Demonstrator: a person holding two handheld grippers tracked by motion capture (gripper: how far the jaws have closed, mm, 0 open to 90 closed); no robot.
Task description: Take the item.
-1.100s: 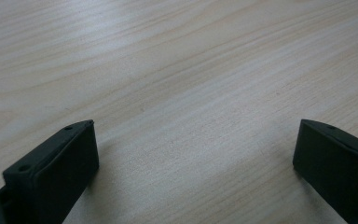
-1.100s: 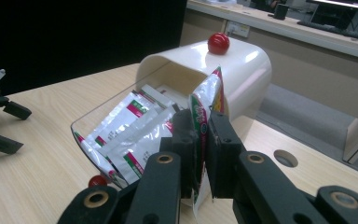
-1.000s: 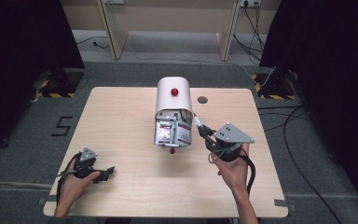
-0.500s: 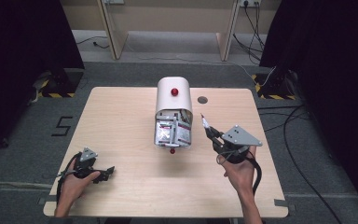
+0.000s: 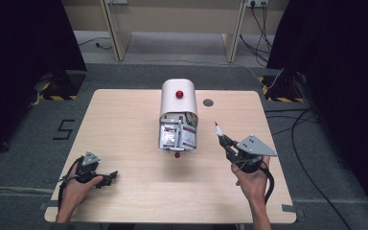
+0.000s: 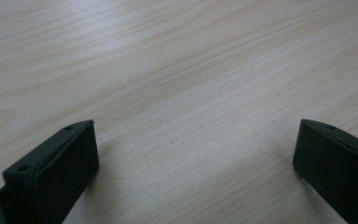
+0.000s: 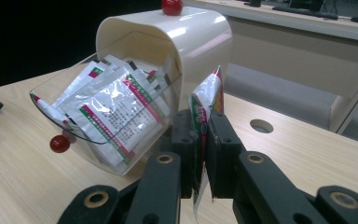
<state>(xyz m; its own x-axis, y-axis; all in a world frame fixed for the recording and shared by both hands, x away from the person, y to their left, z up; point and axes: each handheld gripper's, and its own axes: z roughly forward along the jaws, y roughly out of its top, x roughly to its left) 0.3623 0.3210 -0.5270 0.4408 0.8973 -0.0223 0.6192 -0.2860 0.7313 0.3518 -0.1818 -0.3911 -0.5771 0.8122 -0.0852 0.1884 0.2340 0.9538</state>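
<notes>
Right gripper (image 7: 200,154) clamps a sachet (image 7: 208,100) upright, the cream dispenser (image 7: 186,37) just ahead-left. Left gripper (image 6: 193,154) rests wide open over bare table (image 6: 177,70)

— What's holding everything up?

— A light wooden table (image 5: 124,124) standing on a grey floor (image 5: 24,143).

— And what sits on it?

— A cream box with a rounded top (image 5: 178,103) stands near the middle, with its clear flap (image 7: 81,126) open toward the person and packets (image 5: 175,135) inside. There's a round hole (image 5: 208,102) in the tabletop just to the box's right. The left gripper (image 5: 96,176) rests on the wood near the front left corner.
</notes>
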